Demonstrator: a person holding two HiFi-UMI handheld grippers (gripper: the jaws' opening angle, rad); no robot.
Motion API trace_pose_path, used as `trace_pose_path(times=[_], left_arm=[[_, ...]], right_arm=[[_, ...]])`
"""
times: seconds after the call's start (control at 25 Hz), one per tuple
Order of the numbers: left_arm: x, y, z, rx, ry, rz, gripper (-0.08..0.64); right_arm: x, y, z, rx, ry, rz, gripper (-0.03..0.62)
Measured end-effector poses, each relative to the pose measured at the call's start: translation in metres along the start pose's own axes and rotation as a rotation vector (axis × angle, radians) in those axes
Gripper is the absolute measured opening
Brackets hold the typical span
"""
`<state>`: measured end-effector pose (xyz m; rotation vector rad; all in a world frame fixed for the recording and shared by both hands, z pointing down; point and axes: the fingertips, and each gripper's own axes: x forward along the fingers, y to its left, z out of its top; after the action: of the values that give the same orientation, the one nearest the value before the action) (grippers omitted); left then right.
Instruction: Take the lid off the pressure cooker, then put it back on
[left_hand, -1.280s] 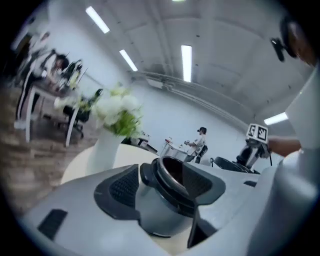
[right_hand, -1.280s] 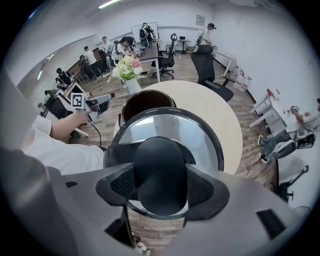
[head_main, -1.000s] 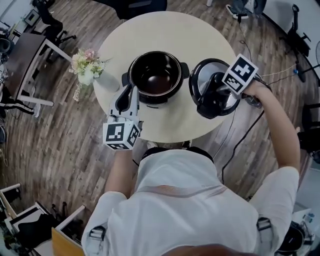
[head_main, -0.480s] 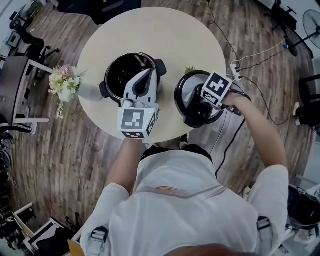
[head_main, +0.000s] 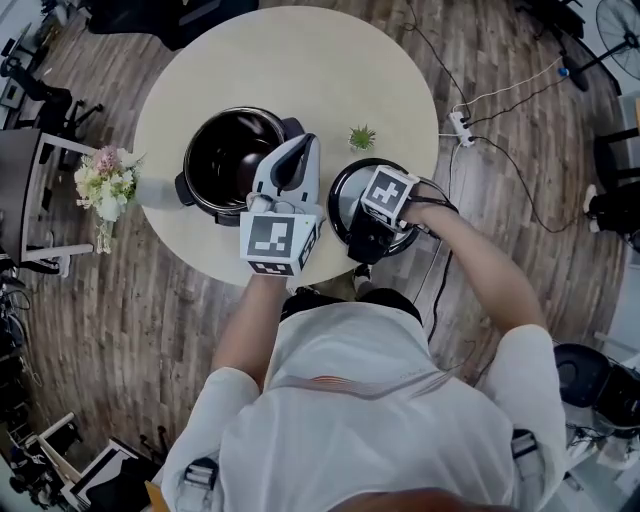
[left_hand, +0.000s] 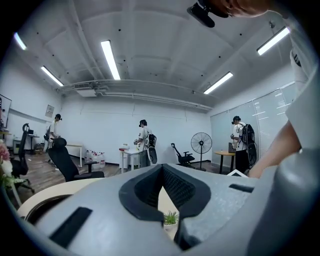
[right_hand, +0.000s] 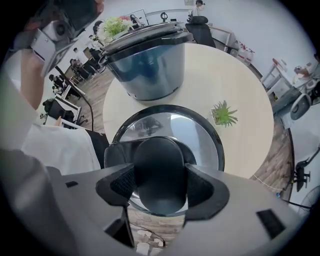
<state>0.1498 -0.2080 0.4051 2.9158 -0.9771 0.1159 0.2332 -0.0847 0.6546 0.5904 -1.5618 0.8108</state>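
Wood-plank floor (head_main: 120, 330) surrounds a round beige table (head_main: 300, 70), and at its near right edge sits the lid (head_main: 343, 193), a shiny disc with a dark rim, part of it jutting past the edge over the floor. Whether it rests on the tabletop or hangs just above it I cannot tell. The right gripper (head_main: 375, 215) is clamped on the lid's black handle (right_hand: 159, 165), one pad pressed to each side, as the right gripper view (right_hand: 161, 184) shows. To the left of the lid, with a gap between them, stands the pressure cooker (head_main: 232, 158), open, its dark bowl empty. The left gripper (head_main: 298, 150) hovers in that gap, partly over the cooker's right rim. Its jaws are closed together with nothing between them (left_hand: 162, 169). A small green plant (head_main: 361, 137) stands on the table just beyond the lid. A bunch of pale flowers (head_main: 105, 182) stands by the table's left edge, and a power strip (head_main: 460, 125) with trailing cables lies on the floor to the right. Across the room are a standing fan (left_hand: 201, 144) and several people at desks. The right forearm reaches in from the lower right with its gripper pointing straight down. The left arm stretches forward with its gripper held level.
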Motion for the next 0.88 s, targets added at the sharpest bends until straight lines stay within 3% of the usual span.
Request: trace_pose_path(times=[0.48, 0.72, 0.88], left_arm=[[-0.006, 0.018, -0.012, -0.023, 0.015, 0.056, 0.005], [-0.014, 0.026, -0.018, -0.035, 0.019, 0.073, 0.005], [-0.018, 0.028, -0.02, -0.052, 0.019, 0.073, 0.005]], right_arm=[[0.048, -0.027, 0.018, 0.005, 0.044, -0.005, 0.29], [0.058, -0.024, 0.024, -0.072, 0.071, -0.037, 0.29], [0.059, -0.023, 0.025, -0.063, 0.072, -0.046, 0.291]])
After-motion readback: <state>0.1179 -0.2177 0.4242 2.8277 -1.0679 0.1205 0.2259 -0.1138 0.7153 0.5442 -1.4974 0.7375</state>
